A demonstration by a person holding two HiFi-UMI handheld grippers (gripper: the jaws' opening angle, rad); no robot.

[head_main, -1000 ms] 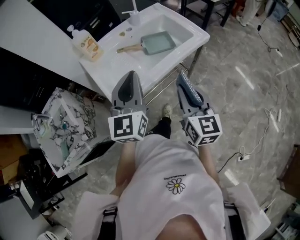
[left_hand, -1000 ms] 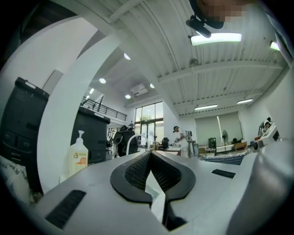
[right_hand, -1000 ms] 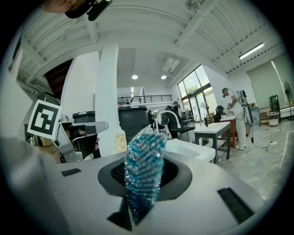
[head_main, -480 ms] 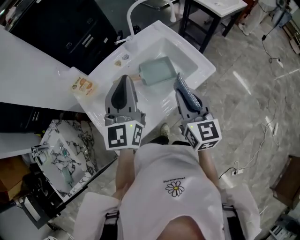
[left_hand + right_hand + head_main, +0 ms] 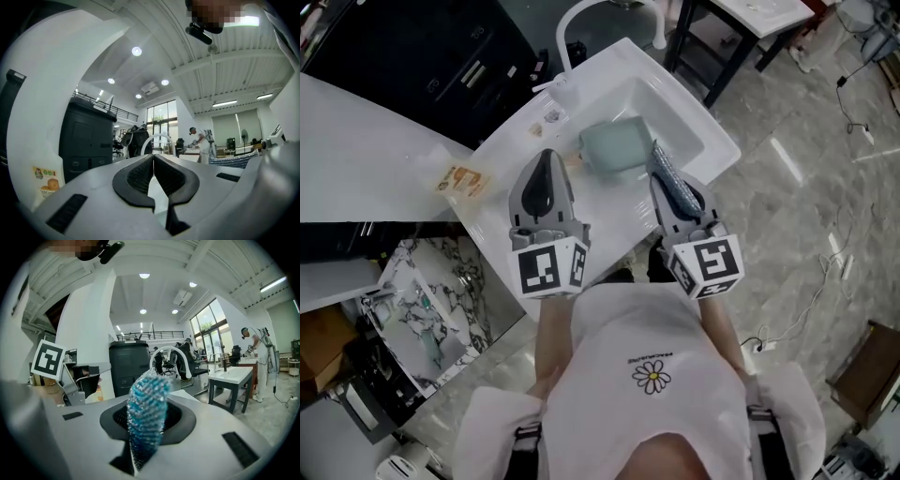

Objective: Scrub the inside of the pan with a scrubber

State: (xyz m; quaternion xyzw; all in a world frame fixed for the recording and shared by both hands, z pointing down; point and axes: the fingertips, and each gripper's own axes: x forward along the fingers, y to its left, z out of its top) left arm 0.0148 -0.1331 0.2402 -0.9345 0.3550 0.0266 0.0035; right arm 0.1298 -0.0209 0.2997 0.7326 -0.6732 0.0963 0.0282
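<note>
I see the most of the grey marbled floor [image 5: 806, 187], and it runs off the head view on the right. The white counter [image 5: 366, 159] is cut by the left edge, with a black cabinet [image 5: 422, 56] behind it. My operator's pale shirt [image 5: 619, 328] fills the bottom and hides whatever lies straight below.

The white sink [image 5: 670, 103] sits at an angle at top centre, and its curved faucet [image 5: 563, 28] runs out past the top edge. The pale green pan [image 5: 614, 142] lies flat in the basin. The tip of the left gripper [image 5: 546, 157] covers most of its handle [image 5: 573, 157], and the right gripper [image 5: 659, 155] overlaps its right edge. From above I cannot tell how high either gripper sits over the sink. Neither gripper view shows the pan at all.

In the left gripper view the dark pads meet at their tips with nothing between them, so that gripper is closed and empty. In the right gripper view the jaws are clamped on the blue-and-silver mesh scrubber [image 5: 146, 411], which stands up past the tips and hides them.

A labelled bottle [image 5: 461, 180] rests on the counter just left of the sink, its print too small to read.
</note>
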